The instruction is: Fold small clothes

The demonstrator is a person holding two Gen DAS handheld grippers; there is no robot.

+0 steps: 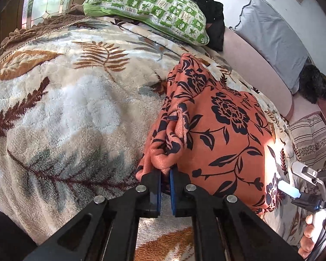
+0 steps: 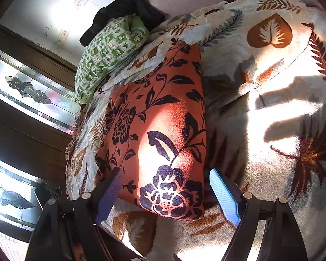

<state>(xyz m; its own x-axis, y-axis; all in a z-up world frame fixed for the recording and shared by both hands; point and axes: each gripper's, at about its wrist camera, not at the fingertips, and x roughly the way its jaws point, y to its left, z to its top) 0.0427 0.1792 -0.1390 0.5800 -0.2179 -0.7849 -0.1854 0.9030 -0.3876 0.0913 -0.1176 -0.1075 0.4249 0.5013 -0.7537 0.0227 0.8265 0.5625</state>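
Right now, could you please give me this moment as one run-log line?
left gripper: shut on orange floral garment | right gripper: open above garment | surface: leaf-print blanket

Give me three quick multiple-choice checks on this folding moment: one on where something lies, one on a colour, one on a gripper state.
1. Where does the green-and-white patterned pillow lie?
A. at the far end of the leaf-print blanket
B. on top of the garment
C. on the floor

2. What colour is the floral garment?
A. blue with white flowers
B. orange with dark flowers
C. plain grey

3. How does the left gripper stand?
A. wide open above the blanket
B. shut on nothing
C. shut on a bunched edge of the garment

Answers: 1 A, the pillow sits beyond the garment at the blanket's far end. 2 B, both views show orange cloth with dark blooms. 3 C, the cloth is pinched between its pads, while the right gripper stands open.
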